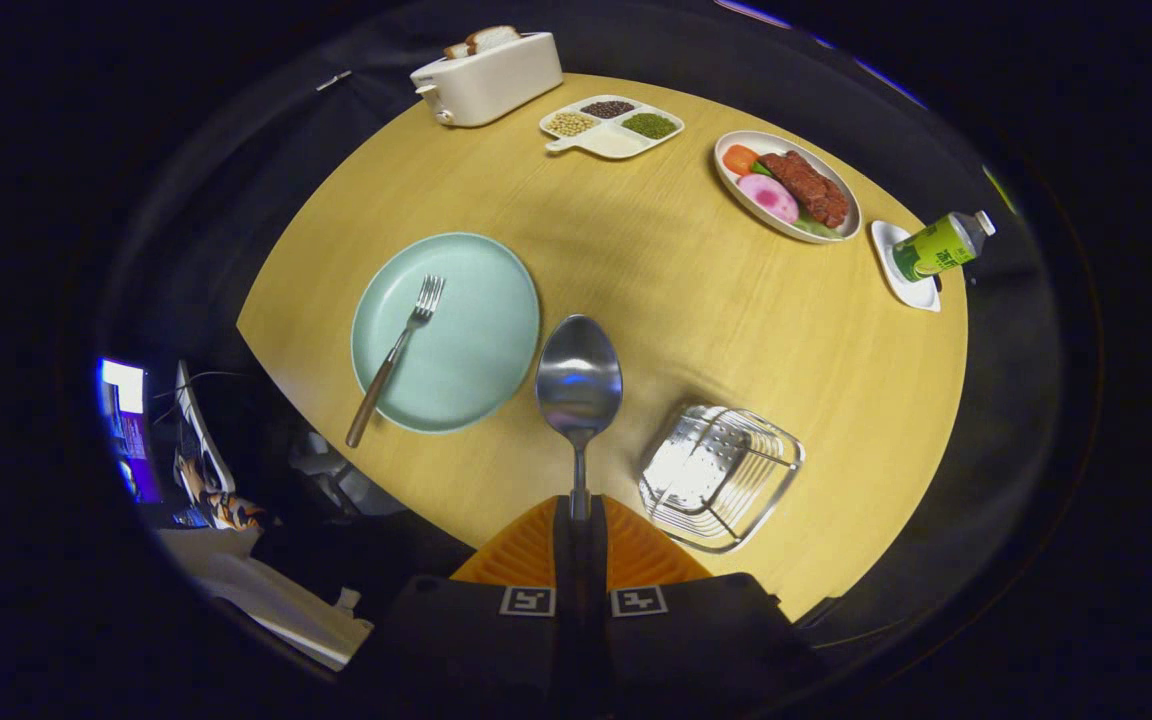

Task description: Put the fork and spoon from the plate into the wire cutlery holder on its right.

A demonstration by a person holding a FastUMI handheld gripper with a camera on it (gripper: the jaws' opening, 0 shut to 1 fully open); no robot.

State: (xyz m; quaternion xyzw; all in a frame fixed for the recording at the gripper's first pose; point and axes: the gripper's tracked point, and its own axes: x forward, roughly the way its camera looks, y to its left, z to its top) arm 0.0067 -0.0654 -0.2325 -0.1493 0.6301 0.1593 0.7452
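The gripper [579,515] has its two fingers pressed together on the handle of the spoon [578,385], whose bowl stands out straight ahead at twelve o'clock, lifted clear above the wooden table [696,300] between the pale green plate [481,345] and the wire cutlery holder [721,475]. The fork [398,352] lies on the plate at about ten o'clock from the fingers, tines pointing away, its brown handle overhanging the near rim. The holder sits just ahead and at roughly two o'clock, its open top facing up. The step in hand looks to be carrying the spoon across to the holder; done well, that would mean swinging toward two o'clock with the spoon kept high enough to pass the wire rim, centring it over the opening, then tipping it so one end goes down between the wires before the grip is eased, since a release from too high or off-centre could let it clatter off the rim or nudge the light holder. The fork remains to be fetched afterwards. As for writing, the green bottle [936,247] lying on a small white dish [921,292] at one o'clock carries a label too small to read, and square coded markers sit on the gripper body
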